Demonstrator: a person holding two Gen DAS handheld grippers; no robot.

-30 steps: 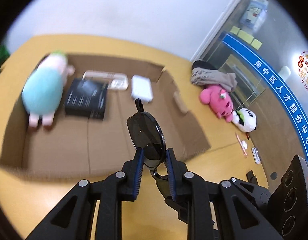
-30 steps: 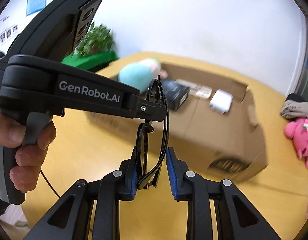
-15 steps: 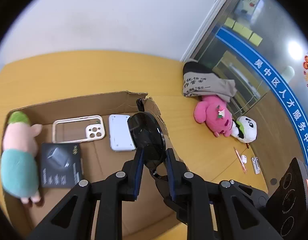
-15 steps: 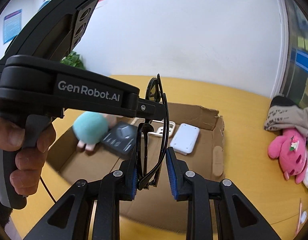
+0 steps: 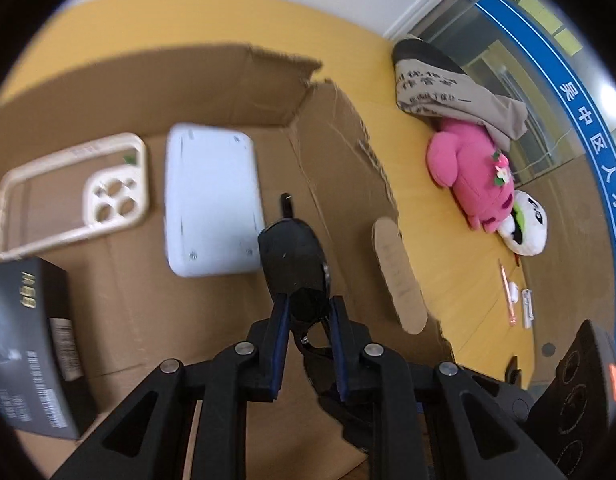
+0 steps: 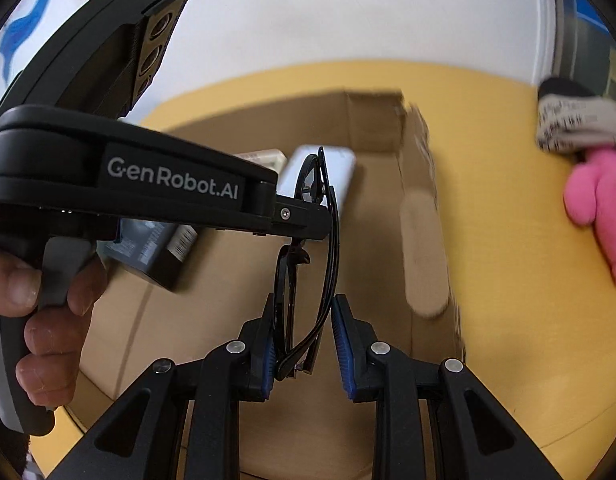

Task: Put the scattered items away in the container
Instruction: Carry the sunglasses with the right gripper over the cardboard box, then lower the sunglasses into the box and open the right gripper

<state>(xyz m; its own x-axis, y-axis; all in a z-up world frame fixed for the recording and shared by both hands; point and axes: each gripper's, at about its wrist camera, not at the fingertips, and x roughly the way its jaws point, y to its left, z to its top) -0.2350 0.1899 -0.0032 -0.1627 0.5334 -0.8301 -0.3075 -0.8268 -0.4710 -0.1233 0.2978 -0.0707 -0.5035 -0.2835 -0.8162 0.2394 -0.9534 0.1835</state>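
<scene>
Both grippers hold one pair of black sunglasses (image 5: 293, 268) over the open cardboard box (image 5: 235, 80). My left gripper (image 5: 307, 312) is shut on one lens end. My right gripper (image 6: 301, 320) is shut on the folded frame (image 6: 328, 216), though its jaws stand a little wider than before. The glasses hang above the box floor, near the white device (image 5: 211, 204). The left gripper's body (image 6: 147, 184) crosses the right wrist view. The box (image 6: 420, 208) lies below both.
In the box lie a beige phone case (image 5: 71, 192), a white device and a black carton (image 5: 27, 344). On the yellow table right of the box are a pink plush (image 5: 476, 176), a panda plush (image 5: 526, 224), a grey cloth (image 5: 448, 84) and small items (image 5: 520, 304).
Both grippers have moved forward and down with the sunglasses, now low over the box's right part. The box contents loom larger. The right jaws have parted slightly.
</scene>
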